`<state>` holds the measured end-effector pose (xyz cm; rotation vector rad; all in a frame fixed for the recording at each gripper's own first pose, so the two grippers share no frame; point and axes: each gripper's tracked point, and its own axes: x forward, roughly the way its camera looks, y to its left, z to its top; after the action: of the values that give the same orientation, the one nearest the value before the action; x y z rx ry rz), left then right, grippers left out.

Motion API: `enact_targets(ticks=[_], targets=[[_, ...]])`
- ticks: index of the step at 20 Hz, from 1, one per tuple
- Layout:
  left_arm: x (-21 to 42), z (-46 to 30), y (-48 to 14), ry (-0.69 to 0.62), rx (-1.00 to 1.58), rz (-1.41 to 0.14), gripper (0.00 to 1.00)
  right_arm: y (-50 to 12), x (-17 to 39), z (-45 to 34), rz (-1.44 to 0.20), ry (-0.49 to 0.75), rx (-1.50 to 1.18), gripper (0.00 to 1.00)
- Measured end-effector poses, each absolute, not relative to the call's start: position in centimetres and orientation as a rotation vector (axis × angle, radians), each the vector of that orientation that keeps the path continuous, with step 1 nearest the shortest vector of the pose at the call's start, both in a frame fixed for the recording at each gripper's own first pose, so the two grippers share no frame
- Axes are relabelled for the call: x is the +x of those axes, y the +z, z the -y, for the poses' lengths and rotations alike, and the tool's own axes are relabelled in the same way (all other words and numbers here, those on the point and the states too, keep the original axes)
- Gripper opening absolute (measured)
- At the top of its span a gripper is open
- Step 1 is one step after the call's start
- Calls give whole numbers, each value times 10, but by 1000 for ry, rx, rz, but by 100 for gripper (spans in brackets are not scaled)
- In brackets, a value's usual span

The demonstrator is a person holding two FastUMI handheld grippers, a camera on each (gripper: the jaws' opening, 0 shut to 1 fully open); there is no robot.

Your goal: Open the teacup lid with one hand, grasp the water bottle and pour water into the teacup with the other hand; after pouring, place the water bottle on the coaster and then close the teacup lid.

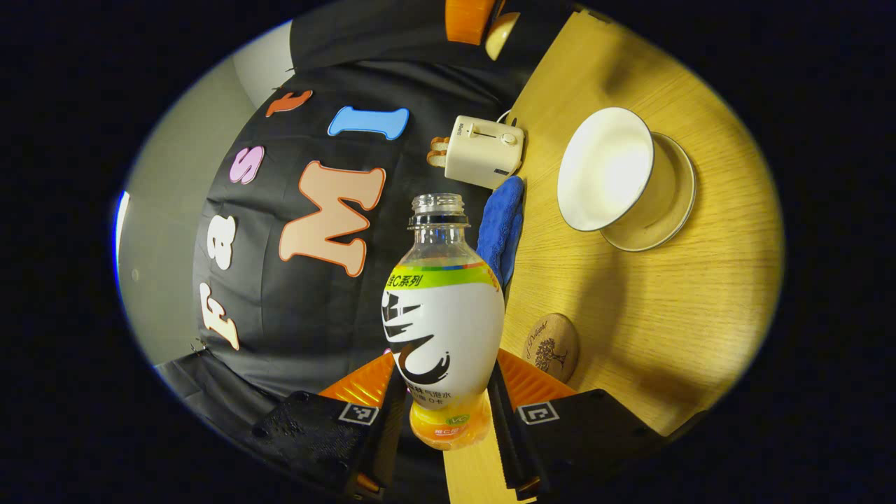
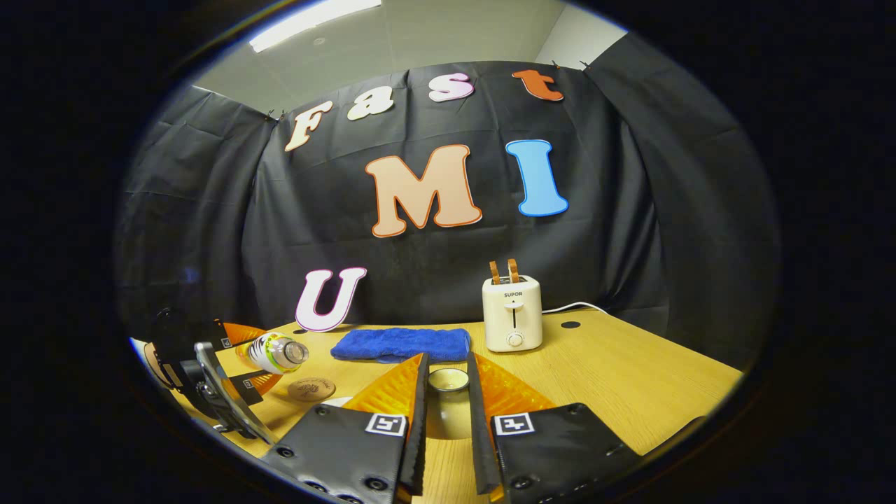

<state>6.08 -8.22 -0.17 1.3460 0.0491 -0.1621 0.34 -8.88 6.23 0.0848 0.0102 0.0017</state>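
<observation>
Gripped low on its body between both fingers of the left claw [image 1: 446,381]: the water bottle [image 1: 442,308], cap off, label outward. Seen from the right gripper view, tipped close to level above the table [image 2: 630,392], neck aimed toward the teacup. Most likely the start of the pour, with the grasp kept low so the open mouth can swing over the rim.

Beyond the bottle's mouth in the left gripper view, lidless and waiting: the teacup [image 1: 605,168], white inside, tilted by the lens on its saucer [image 1: 668,203]. No stream to be made out, and the mouth not yet over the teacup. Near the teacup, bare and ready for the bottle after pouring: the wooden coaster [image 1: 551,346]. On the teacup's far side, along the cloth wall: a blue cloth [image 1: 500,227] and a toaster [image 1: 483,150].

Held narrow, right claw [image 2: 446,364], fingers close on either side of a small round piece [image 2: 448,380], probably the teacup lid, kept lifted clear of the teacup for the pour. Contact of both fingers hard to confirm, the lower part sunk in shadow between them. Liquid level in the bottle masked by the label. At the left gripper view's top edge, cut off: an orange finger, apparently of the right claw.
</observation>
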Motion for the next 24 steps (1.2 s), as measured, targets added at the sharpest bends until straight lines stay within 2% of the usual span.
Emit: enact_targets(ticks=[2, 6, 7, 8, 10, 18, 19, 24], targets=[[61, 86, 0, -163, 1399, -43, 57, 64, 3, 91, -6, -1, 89, 31], [64, 92, 3, -165, 1521, -41, 57, 66, 1, 91, -3, 3, 96, 29], [63, 92, 4, -166, 1541, -44, 57, 67, 1, 91, -1, 4, 97, 31], [62, 94, 5, -169, 1559, -40, 58, 68, 0, 92, 1, 4, 96, 29], [61, 96, 2, -177, 1602, -40, 58, 69, 0, 92, 6, 5, 97, 34], [64, 97, 5, -205, 1768, -42, 58, 70, -2, 89, 5, 14, 101, 29], [63, 95, 2, -206, 1784, -42, 58, 70, -2, 88, 5, 16, 101, 31], [63, 97, 7, -211, 1850, -26, 58, 70, -2, 87, 3, 19, 100, 30]])
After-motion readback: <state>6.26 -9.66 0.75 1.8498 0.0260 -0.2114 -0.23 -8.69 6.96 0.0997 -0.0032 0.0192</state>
